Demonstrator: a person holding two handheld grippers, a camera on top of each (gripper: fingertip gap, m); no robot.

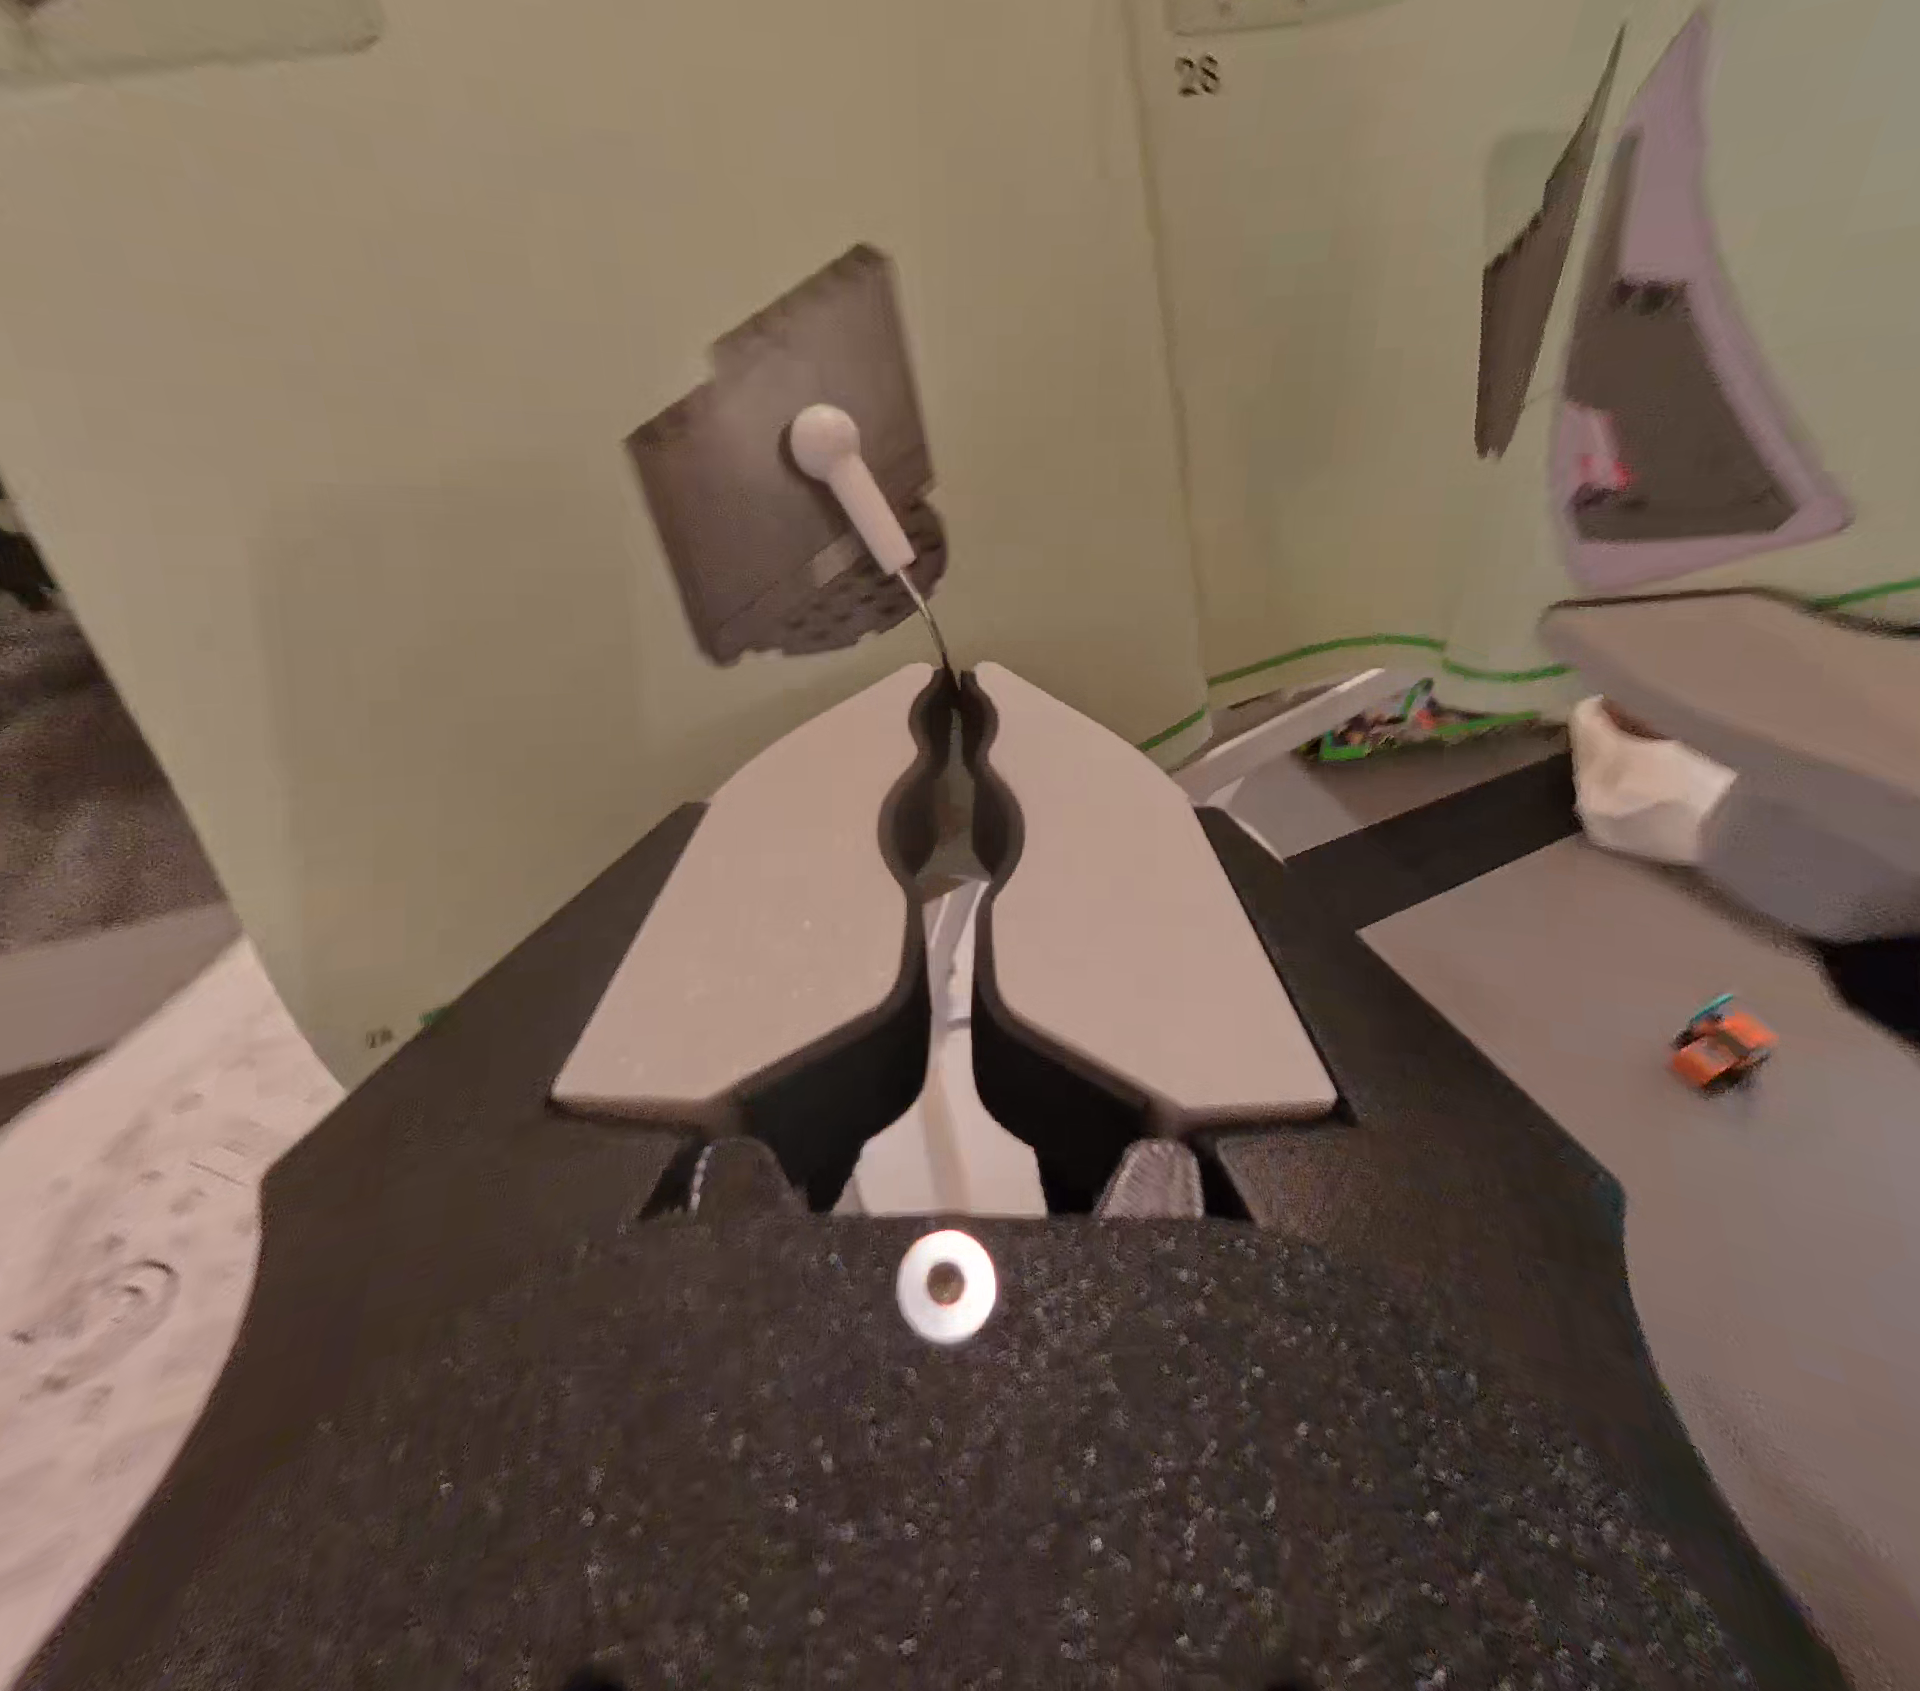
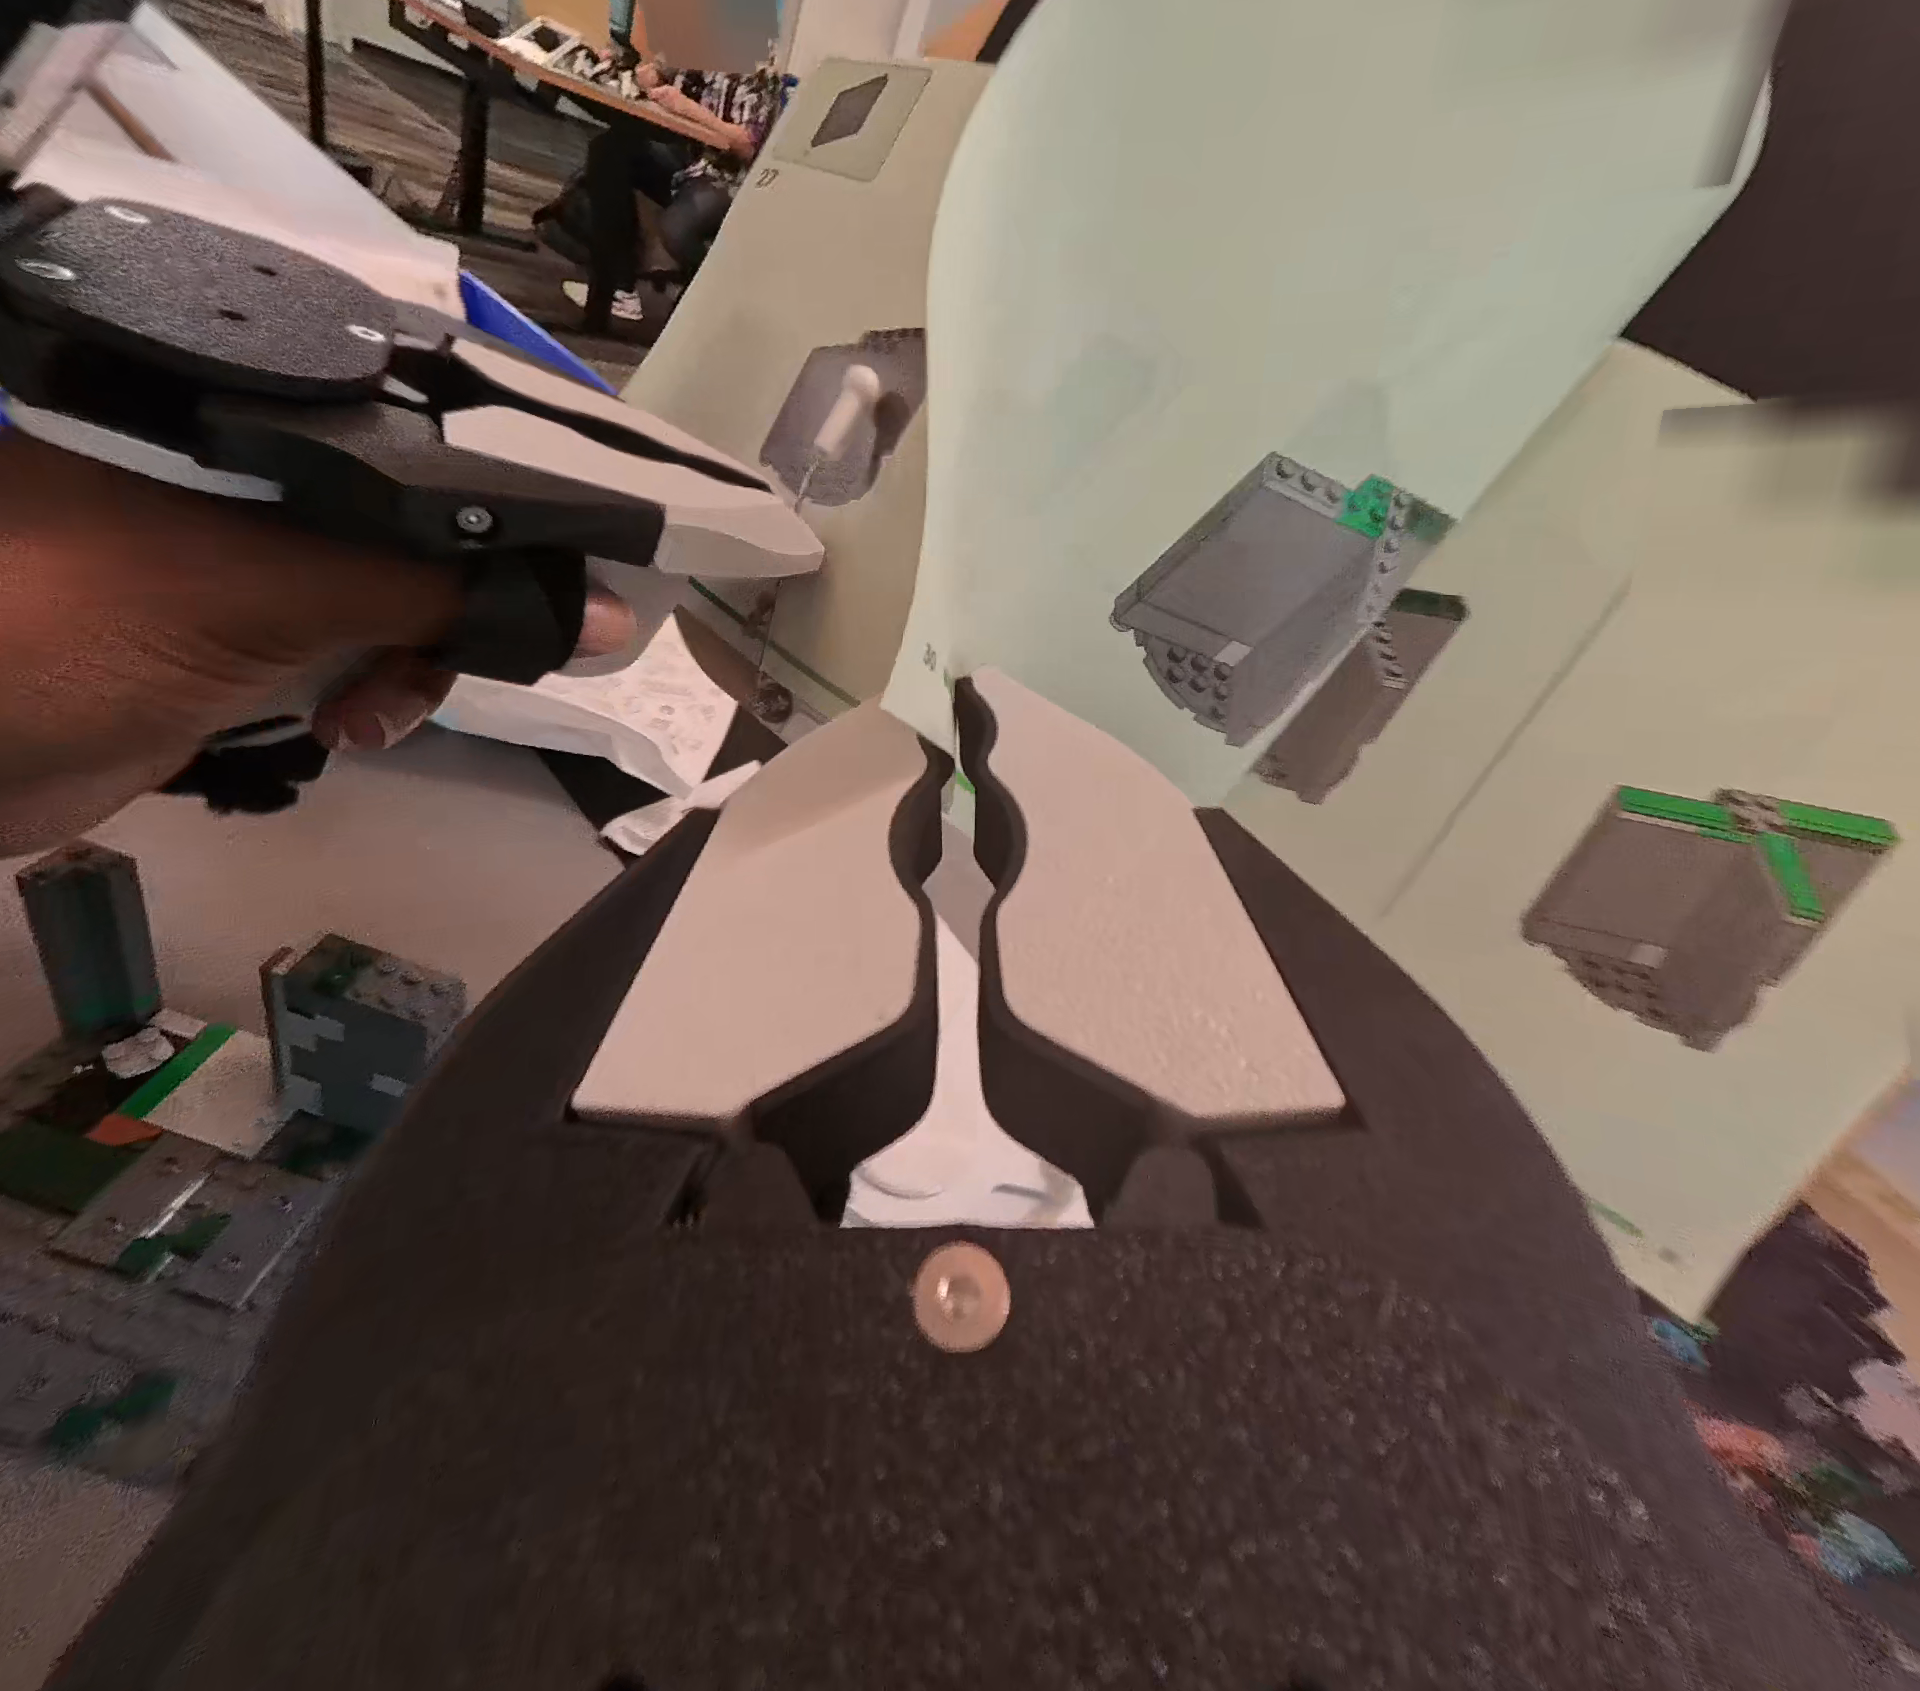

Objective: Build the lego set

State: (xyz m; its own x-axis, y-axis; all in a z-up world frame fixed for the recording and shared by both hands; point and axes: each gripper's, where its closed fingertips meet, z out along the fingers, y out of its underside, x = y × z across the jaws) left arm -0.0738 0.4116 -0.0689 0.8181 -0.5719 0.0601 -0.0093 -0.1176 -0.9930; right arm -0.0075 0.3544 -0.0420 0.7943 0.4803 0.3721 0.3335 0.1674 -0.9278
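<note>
The build looked partly done, to judge from the lower left of the right wrist view: a grey block structure [image 2: 358,1033] and a taller grey tower [image 2: 88,940] stood on a plate strewn with green and grey pieces, on the desk [image 2: 436,820]. The open instruction booklet [image 2: 1195,353] showed a further grey assembly with green bricks, so a good deal seemed left to do.

The left gripper [image 1: 954,677] had its jaws pressed together on a thin wire that ended in a white pin-like tool [image 1: 847,488], held up against a booklet page [image 1: 520,291] in the centre of the frame. The right gripper [image 2: 954,691] had its jaws nearly together at the lower edge of a page; whether they pinched the paper could not be told.

Only the right wrist view showed the built pieces, the hand [image 2: 208,613] holding the left gripper, and a person seated at a far table in the upper left. Only the left wrist view showed a small orange model [image 1: 1720,1054] lying on the desk at right, apart from everything else, with a white-gloved hand [image 1: 1642,784] above it.
</note>
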